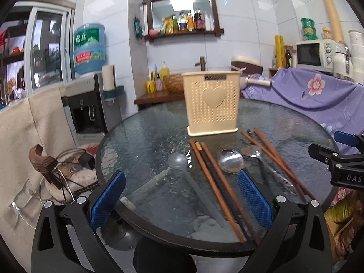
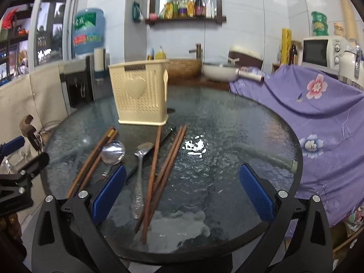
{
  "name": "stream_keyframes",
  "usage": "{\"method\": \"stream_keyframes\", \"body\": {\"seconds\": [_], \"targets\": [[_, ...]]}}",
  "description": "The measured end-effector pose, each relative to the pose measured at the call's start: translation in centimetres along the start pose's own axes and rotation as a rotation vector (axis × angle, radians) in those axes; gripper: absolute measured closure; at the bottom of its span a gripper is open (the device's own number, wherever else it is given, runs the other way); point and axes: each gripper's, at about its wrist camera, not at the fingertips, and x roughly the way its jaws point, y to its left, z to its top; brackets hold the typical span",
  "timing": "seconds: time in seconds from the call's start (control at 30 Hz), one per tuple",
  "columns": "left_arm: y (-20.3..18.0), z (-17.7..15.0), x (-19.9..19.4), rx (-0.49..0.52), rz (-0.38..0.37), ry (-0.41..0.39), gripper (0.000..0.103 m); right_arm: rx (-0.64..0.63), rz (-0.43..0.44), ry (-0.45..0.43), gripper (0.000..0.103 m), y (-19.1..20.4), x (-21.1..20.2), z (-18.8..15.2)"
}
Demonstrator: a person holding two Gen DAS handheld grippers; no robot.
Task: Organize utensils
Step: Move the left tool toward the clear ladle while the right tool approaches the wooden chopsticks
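A cream perforated utensil holder (image 1: 212, 103) with a heart stands upright on the round glass table (image 1: 145, 136); it also shows in the right wrist view (image 2: 139, 95). In front of it lie brown chopsticks (image 1: 216, 186), a clear plastic spoon (image 1: 182, 166), a steel ladle spoon (image 1: 229, 160) and a second metal spoon (image 1: 261, 159). In the right wrist view, chopsticks (image 2: 157, 177), a metal spoon (image 2: 139, 177) and the ladle spoon (image 2: 113, 152) lie between holder and gripper. My left gripper (image 1: 180, 201) is open above the near table edge. My right gripper (image 2: 182, 195) is open and empty.
A purple flowered cloth (image 2: 318, 104) covers furniture at the table's right. A water dispenser (image 1: 88, 104) with a blue bottle stands at the left. A microwave (image 1: 316, 54) is at the back right, and a basin and tap (image 2: 218, 70) are behind the table.
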Motion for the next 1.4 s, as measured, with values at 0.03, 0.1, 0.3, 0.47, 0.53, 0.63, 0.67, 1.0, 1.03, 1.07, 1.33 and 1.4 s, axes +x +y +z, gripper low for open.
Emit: {"method": "stream_keyframes", "body": {"seconds": [0.03,0.1,0.3,0.47,0.53,0.63,0.67,1.0,1.03,1.07,1.33,1.4], "targets": [[0.3,0.3,0.6,-0.010,-0.002,0.030,0.009,0.002,0.012,0.033,0.005,-0.2,1.1,0.5],[1.4,0.9,2.4,-0.045,-0.032,0.106,0.019,0.012,0.026,0.083,0.005,-0.7,2.7,1.2],[2.9,1.8,5.8,-0.091,-0.029,0.210,0.033,-0.011,0.021,0.212,0.005,-1.2,7.6,3.0],[3.2,2.4,8.3,-0.099,-0.046,0.293,0.042,-0.057,-0.007,0.273,0.023,-1.6,10.6,4.5],[3.0,2.5,9.0,-0.085,-0.050,0.318,0.043,-0.056,0.010,0.305,0.032,-1.8,11.6,4.7],[2.6,2.6,9.8,-0.065,-0.058,0.342,0.043,-0.046,0.051,0.359,0.045,-1.7,13.2,4.6],[2.6,2.6,10.1,-0.060,-0.060,0.349,0.043,-0.041,0.061,0.380,0.052,-1.6,13.8,4.4],[2.4,2.3,11.8,-0.053,-0.069,0.408,0.045,-0.018,0.091,0.451,0.066,-1.0,16.5,4.9],[2.4,2.3,11.8,-0.052,-0.068,0.410,0.045,-0.023,0.081,0.457,0.068,-1.1,16.7,5.0],[2.4,2.3,11.8,-0.053,-0.068,0.411,0.045,-0.017,0.084,0.459,0.070,-1.3,16.5,5.0],[2.1,2.6,12.8,-0.044,-0.063,0.427,0.045,-0.003,0.126,0.492,0.075,-1.6,17.5,5.4],[2.0,2.7,13.1,-0.042,-0.063,0.428,0.046,-0.007,0.138,0.499,0.078,-1.3,18.0,5.5]]}}
